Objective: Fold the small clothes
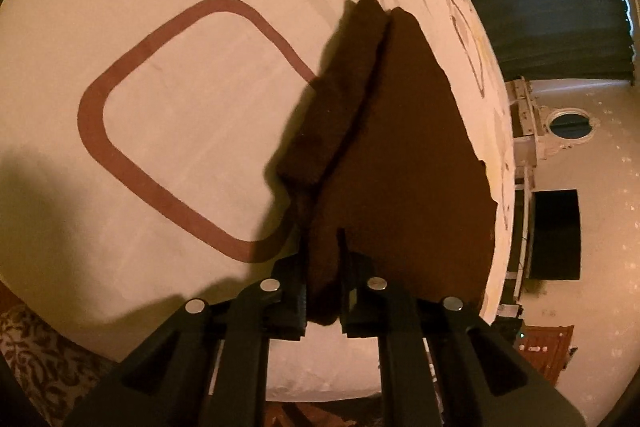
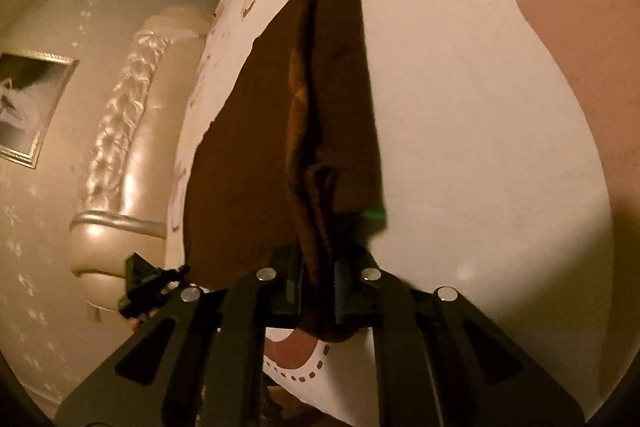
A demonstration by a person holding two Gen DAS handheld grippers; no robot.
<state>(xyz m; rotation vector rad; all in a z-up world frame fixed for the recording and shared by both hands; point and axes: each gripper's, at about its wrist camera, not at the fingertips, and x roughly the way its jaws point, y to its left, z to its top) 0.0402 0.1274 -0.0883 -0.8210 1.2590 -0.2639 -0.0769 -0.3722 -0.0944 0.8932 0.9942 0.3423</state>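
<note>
Item: brown cloth (image 1: 400,147), dark and fuzzy, lying on a cream bed sheet (image 1: 180,131) printed with maroon rounded squares; one long edge is lifted into a folded ridge. Left gripper (image 1: 324,291): jaws pressed together, pinching the cloth's near edge. Right gripper (image 2: 318,287): jaws likewise clamped on a bunched near edge of the cloth (image 2: 336,99). No containers in view. Padded headboard (image 2: 116,131) beyond the bed's left side.

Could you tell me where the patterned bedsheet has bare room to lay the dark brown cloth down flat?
The left gripper and right gripper each pinch the dark brown cloth. The cream patterned bedsheet lies bare around the maroon rounded-square outline, and, in the right wrist view, between cloth and pink patch. It is tight toward the bed's edge.
</note>
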